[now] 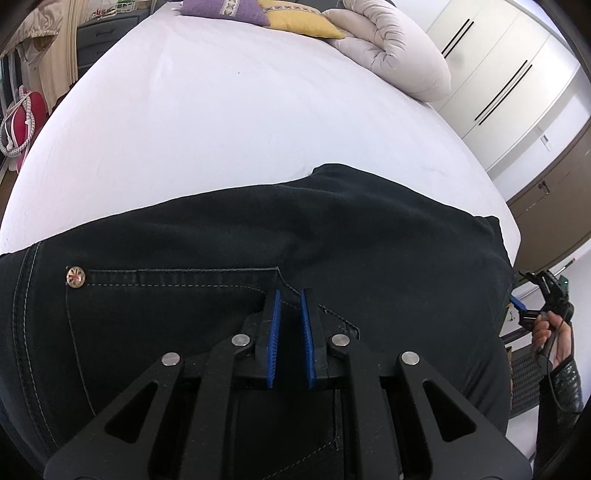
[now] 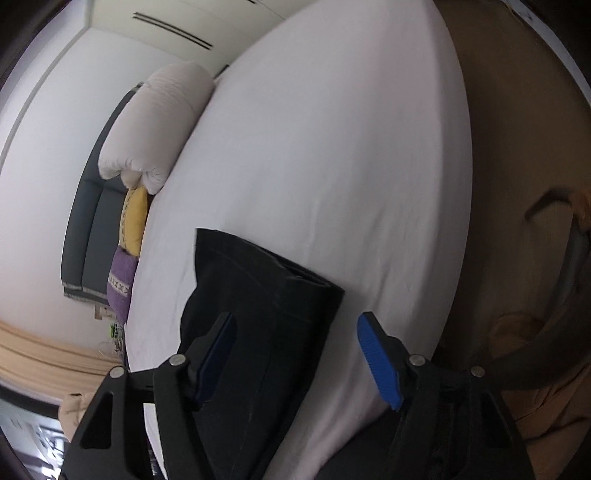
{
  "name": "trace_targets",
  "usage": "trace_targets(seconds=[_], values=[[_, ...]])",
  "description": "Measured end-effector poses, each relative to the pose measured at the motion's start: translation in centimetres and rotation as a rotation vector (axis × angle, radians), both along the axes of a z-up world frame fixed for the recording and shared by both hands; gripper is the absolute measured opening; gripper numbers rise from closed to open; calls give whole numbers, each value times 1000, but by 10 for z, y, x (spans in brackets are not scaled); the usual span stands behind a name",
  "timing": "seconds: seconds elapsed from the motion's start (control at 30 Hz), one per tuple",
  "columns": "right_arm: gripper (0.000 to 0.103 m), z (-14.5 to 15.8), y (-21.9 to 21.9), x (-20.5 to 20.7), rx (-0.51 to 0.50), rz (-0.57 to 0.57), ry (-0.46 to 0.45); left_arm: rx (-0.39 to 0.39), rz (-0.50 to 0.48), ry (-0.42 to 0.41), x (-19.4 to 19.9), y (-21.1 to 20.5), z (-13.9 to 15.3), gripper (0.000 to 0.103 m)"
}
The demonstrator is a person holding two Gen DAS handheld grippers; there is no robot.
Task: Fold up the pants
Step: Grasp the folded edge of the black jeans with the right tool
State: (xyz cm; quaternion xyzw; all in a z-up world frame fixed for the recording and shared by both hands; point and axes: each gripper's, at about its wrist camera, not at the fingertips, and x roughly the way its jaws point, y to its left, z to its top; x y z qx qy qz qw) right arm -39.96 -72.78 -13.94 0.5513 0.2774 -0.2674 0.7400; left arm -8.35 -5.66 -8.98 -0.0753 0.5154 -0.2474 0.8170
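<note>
Black denim pants (image 1: 258, 236) lie folded on the white bed (image 1: 221, 122), a back pocket with a brass rivet (image 1: 76, 277) facing up. My left gripper (image 1: 290, 295) hovers low over the pocket's corner, its blue pads a narrow gap apart with no cloth between them. My right gripper (image 2: 295, 325) is wide open, near the pants' folded end (image 2: 266, 280) at the bed's edge; its left finger overlaps the dark cloth, its right finger is over the sheet. It also shows in the left wrist view (image 1: 517, 304), held in a hand beyond the pants' right end.
A rolled white duvet (image 1: 391, 48), a yellow cushion (image 1: 299, 18) and a purple cushion (image 1: 225, 11) lie at the bed's head. White wardrobes (image 1: 498, 74) stand beyond the bed. Wooden floor (image 2: 517, 184) lies beside the bed.
</note>
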Motion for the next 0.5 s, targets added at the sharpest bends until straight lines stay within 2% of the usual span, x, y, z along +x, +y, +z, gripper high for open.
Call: trace_targets(seconds=[0.07,0.13,0.23,0.4,0.5], values=[[69,-9,2,17,27,-5,-17,3,-1,-1,2,-4,-3,11],[61,-19,-1,14,65,-4,-50,5,-2,-1,1,-4,-3,11],[59,-27,-3,13,97,-29,-102,8,-4,-3,1,-5,-3,11],[39,-28,-4,0,120,-49,-200,11,-4,-5,1,-5,-3,11],[37,-24,-3,-2,111,-40,-244,14,-6,-8,0,-6,-3,11]])
